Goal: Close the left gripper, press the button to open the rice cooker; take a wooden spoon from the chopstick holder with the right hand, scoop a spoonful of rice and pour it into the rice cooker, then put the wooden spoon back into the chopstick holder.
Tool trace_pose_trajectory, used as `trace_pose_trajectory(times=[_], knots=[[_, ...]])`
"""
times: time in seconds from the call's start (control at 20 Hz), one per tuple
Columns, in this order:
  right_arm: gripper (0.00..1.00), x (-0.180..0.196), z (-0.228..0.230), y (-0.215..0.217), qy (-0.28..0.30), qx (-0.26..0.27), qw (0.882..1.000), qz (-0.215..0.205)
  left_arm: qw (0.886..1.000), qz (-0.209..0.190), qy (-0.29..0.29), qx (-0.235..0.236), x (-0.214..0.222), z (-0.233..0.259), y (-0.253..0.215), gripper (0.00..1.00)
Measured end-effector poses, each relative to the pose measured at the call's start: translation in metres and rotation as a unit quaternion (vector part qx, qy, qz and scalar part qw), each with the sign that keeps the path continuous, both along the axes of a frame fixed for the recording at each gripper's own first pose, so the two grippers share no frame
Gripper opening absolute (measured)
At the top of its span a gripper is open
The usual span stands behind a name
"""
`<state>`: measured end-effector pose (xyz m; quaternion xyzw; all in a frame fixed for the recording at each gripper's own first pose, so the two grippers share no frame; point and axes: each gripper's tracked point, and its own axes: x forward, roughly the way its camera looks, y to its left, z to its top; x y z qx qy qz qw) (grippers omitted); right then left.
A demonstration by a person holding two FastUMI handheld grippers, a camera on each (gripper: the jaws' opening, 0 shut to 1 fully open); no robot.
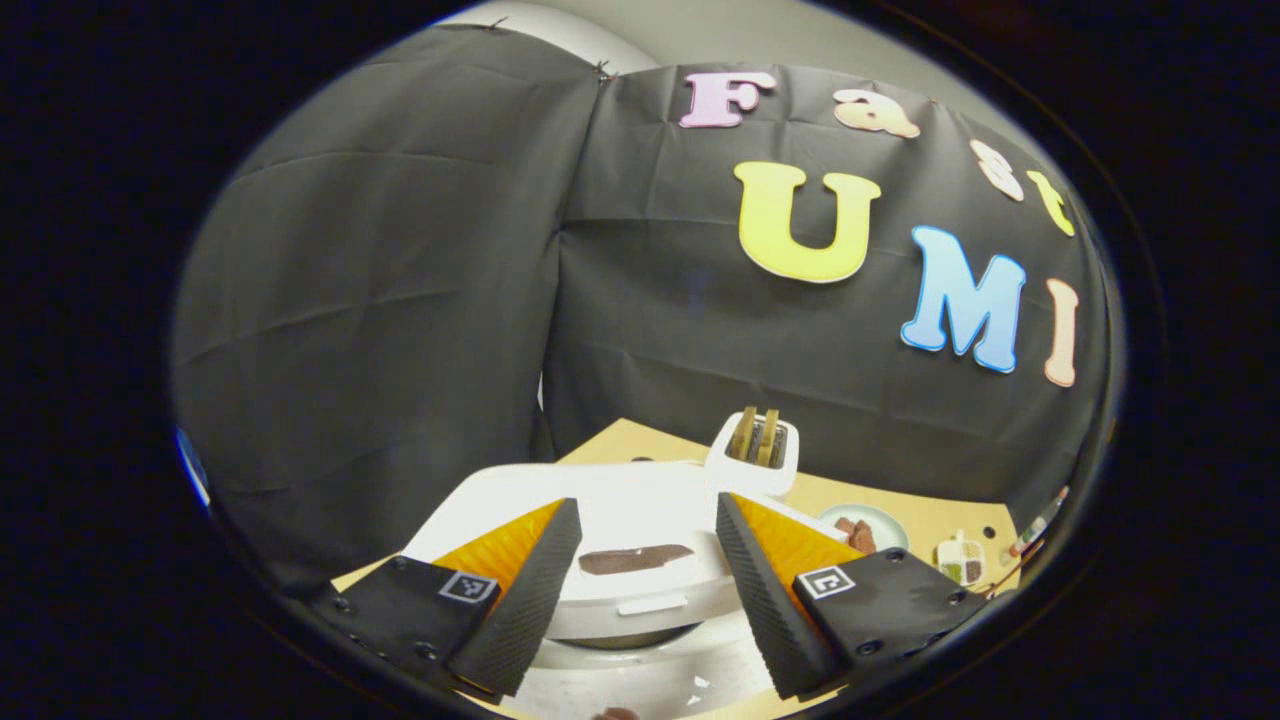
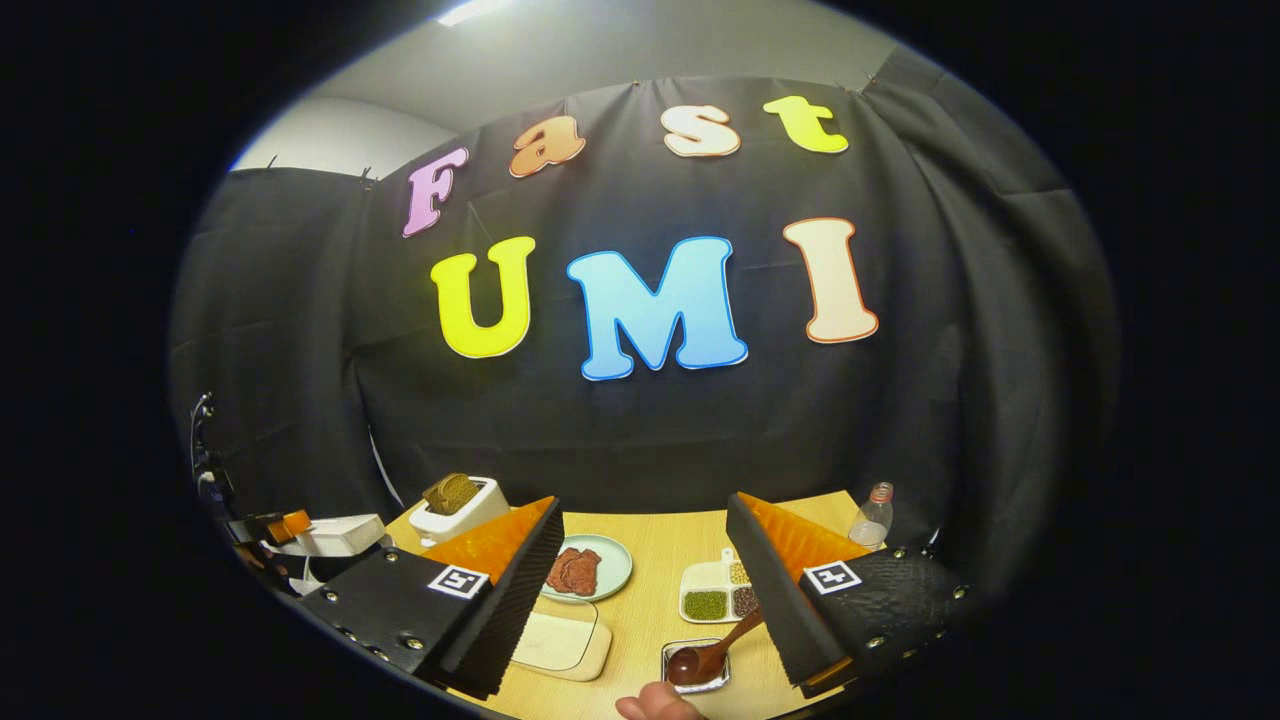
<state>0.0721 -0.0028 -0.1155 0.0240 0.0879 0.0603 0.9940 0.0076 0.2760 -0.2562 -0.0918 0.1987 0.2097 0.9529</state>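
One white rice cooker point(image 1: 640, 560), lid down, between the spread ribbed fingers of the left gripper point(image 1: 640, 590), right gripper point(image 2: 640, 590) also parted, empty, one wooden spoon point(image 2: 705, 655) in a small steel holder point(image 2: 695, 668) on the wooden table point(image 2: 650, 560), one divided grain dish point(image 2: 718, 590), one round plate point(image 2: 610, 565)

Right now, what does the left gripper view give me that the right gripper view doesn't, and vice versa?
Left gripper view: rice cooker close up, lid down, between the fingers of the open left gripper.
Right gripper view: spoon lying in a small tray, bottle, white board, a fingertip, open right gripper. A white shape at far left may be the cooker; cannot tell.
Both: toaster, plate, divided dish, table.
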Motion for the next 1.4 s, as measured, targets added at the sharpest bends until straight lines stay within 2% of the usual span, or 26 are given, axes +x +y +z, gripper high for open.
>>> trace_pose_trajectory(times=[0.1, 0.15, 0.2, 0.35, 0.45, 0.55, 0.6, 0.65, 0.7, 0.75, 0.85, 1.0, 1.2, 1.25, 1.3, 1.4], knots=[[0.99, -0.002, 0.002, -0.001, -0.002, 0.001, 1.000, -0.001, 1.000, 0.002, 0.004, -0.003, -0.004, -0.006, -0.003, 0.93], [0.95, -0.004, 0.002, -0.002, -0.003, 0.001, 1.000, -0.002, 1.000, 0.001, 0.008, 0.001, -0.006, -0.007, -0.003, 0.93], [0.99, -0.005, 0.002, -0.003, -0.003, 0.001, 1.000, -0.004, 1.000, -0.001, 0.010, 0.009, -0.009, -0.008, -0.005, 0.93], [0.99, -0.007, 0.000, -0.003, 0.001, 0.007, 1.000, -0.007, 0.999, -0.010, 0.016, 0.031, -0.011, -0.006, -0.007, 0.93], [0.99, -0.010, -0.002, -0.001, 0.006, 0.011, 1.000, -0.006, 0.999, -0.010, 0.024, 0.019, -0.015, -0.013, -0.008, 0.98], [0.99, -0.012, -0.003, 0.001, 0.007, 0.010, 1.000, -0.004, 1.000, -0.003, 0.031, -0.001, -0.019, -0.022, -0.009, 0.93], [0.99, -0.013, -0.003, 0.001, 0.007, 0.009, 1.000, -0.003, 0.999, 0.001, 0.034, -0.002, -0.024, -0.026, -0.009, 0.98], [0.99, -0.014, -0.002, 0.002, 0.006, 0.008, 1.000, -0.002, 0.999, 0.003, 0.039, 0.004, -0.027, -0.030, -0.009, 0.93], [0.99, -0.014, -0.001, 0.002, 0.006, 0.007, 1.000, -0.002, 0.999, 0.004, 0.043, 0.012, -0.033, -0.033, -0.011, 0.97], [0.99, -0.014, -0.001, 0.003, 0.006, 0.007, 1.000, 0.000, 0.999, 0.002, 0.049, 0.020, -0.034, -0.037, -0.014, 0.97], [0.99, -0.014, -0.001, 0.004, 0.006, 0.008, 1.000, 0.002, 0.998, -0.004, 0.064, 0.021, -0.039, -0.047, -0.015, 0.89], [0.99, -0.014, -0.005, 0.008, 0.011, 0.014, 1.000, 0.006, 0.997, -0.008, 0.075, 0.006, -0.046, -0.061, -0.018, 0.98], [0.99, -0.016, -0.009, 0.011, 0.016, 0.015, 1.000, 0.014, 0.996, -0.013, 0.091, 0.004, -0.049, -0.068, -0.019, 0.98], [0.99, -0.017, -0.009, 0.012, 0.014, 0.018, 1.000, 0.019, 0.996, -0.013, 0.092, 0.000, -0.050, -0.069, -0.019, 0.94], [0.99, -0.018, -0.008, 0.011, 0.013, 0.019, 1.000, 0.018, 0.995, -0.015, 0.094, -0.004, -0.051, -0.069, -0.020, 0.99], [0.99, -0.019, -0.010, 0.008, 0.013, 0.019, 1.000, 0.016, 0.995, -0.022, 0.099, -0.001, -0.052, -0.070, -0.020, 0.98]])
